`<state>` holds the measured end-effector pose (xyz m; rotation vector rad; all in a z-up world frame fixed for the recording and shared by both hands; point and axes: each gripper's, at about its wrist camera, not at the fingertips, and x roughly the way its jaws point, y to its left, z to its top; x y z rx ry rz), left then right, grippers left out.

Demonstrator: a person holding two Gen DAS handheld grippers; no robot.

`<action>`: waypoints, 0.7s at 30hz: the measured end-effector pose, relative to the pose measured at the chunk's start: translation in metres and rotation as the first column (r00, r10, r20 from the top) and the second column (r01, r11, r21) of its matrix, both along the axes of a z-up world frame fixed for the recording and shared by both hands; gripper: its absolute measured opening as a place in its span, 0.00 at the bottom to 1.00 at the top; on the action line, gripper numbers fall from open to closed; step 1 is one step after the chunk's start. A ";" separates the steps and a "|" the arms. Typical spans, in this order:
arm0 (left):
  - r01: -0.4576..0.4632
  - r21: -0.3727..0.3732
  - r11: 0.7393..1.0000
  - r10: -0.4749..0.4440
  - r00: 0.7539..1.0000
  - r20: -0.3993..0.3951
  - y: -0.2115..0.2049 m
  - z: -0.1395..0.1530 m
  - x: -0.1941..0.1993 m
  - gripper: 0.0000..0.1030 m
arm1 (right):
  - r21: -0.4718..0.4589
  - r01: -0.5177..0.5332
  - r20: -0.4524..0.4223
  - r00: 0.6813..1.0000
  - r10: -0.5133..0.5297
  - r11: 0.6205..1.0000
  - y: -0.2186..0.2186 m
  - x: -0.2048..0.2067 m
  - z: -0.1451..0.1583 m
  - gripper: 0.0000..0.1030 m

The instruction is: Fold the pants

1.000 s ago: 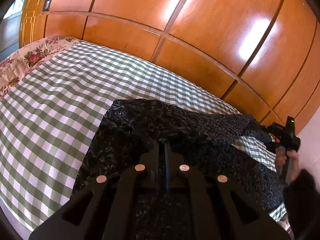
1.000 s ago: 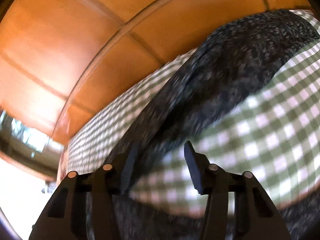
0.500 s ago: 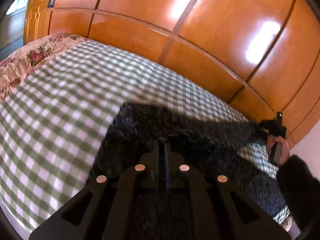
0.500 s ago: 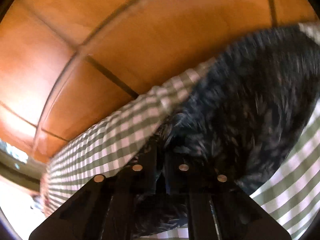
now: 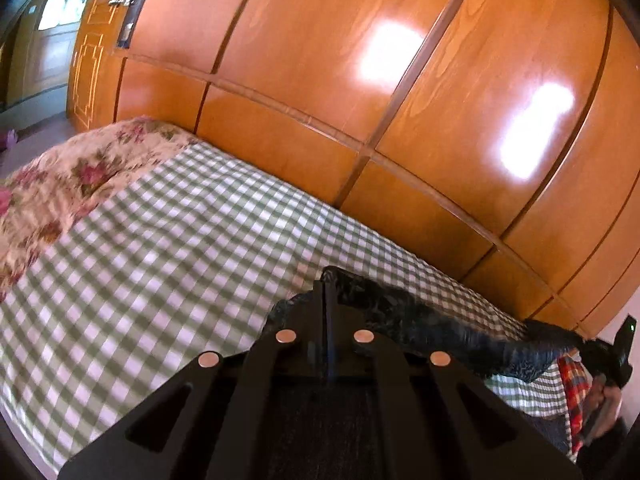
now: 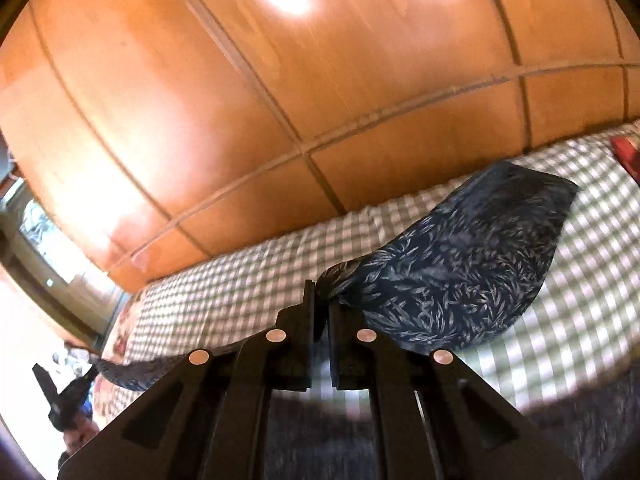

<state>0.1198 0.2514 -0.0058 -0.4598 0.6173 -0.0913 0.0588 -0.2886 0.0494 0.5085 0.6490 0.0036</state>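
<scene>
The pants (image 6: pixel 460 264) are dark blue with a pale leaf print. They hang stretched between my two grippers above a bed with a green-and-white check sheet (image 5: pixel 168 248). My left gripper (image 5: pixel 326 280) is shut on one edge of the pants (image 5: pixel 420 320), which run right to my right gripper (image 5: pixel 612 356) at the far right edge. In the right wrist view my right gripper (image 6: pixel 320 290) is shut on the fabric, and the cloth billows up to the right. My left gripper (image 6: pixel 60 396) shows at the lower left there.
A glossy wooden wardrobe (image 5: pixel 360 80) runs along the far side of the bed. A floral quilt (image 5: pixel 60 184) covers the left end of the bed. A red plaid cloth (image 5: pixel 576 384) lies at the right end. A window (image 6: pixel 44 232) is at the left.
My right gripper has closed on the pants; it was open one second ago. Both grippers have lifted, and the pants have come up off the sheet and now hang taut between them.
</scene>
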 end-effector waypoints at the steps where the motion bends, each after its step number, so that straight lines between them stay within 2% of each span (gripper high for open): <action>1: -0.006 -0.015 1.000 0.006 1.000 -0.010 0.004 -0.005 -0.010 0.00 | -0.002 -0.007 -0.004 1.000 0.007 1.000 0.005 -0.013 -0.002 0.04; 4: -0.018 -0.032 0.999 0.017 0.999 -0.036 0.011 -0.021 -0.037 0.00 | 0.001 -0.023 -0.025 0.999 0.023 1.000 0.016 -0.047 -0.015 0.04; 8: -0.039 -0.052 0.998 0.034 0.995 -0.093 0.020 -0.049 -0.065 0.00 | 0.016 -0.023 -0.092 0.995 0.025 1.000 0.023 -0.093 -0.048 0.04; 14: -0.074 -0.054 0.996 0.062 0.979 -0.195 0.025 -0.092 -0.092 0.00 | 0.031 0.005 -0.230 0.973 0.002 1.000 0.032 -0.122 -0.107 0.04; 17: -0.080 -0.125 0.989 0.046 0.967 -0.252 0.028 -0.110 -0.099 0.00 | 0.021 0.018 -0.272 0.962 -0.011 1.000 0.030 -0.123 -0.127 0.04; 20: -0.082 -0.210 0.974 0.030 0.970 -0.242 0.035 -0.112 -0.114 0.01 | 0.026 0.024 -0.274 0.962 -0.016 0.999 0.029 -0.120 -0.133 0.04; 21: -0.073 -0.242 0.968 0.015 0.973 -0.232 0.037 -0.110 -0.117 0.06 | 0.024 0.023 -0.273 0.962 -0.016 0.999 0.029 -0.119 -0.133 0.04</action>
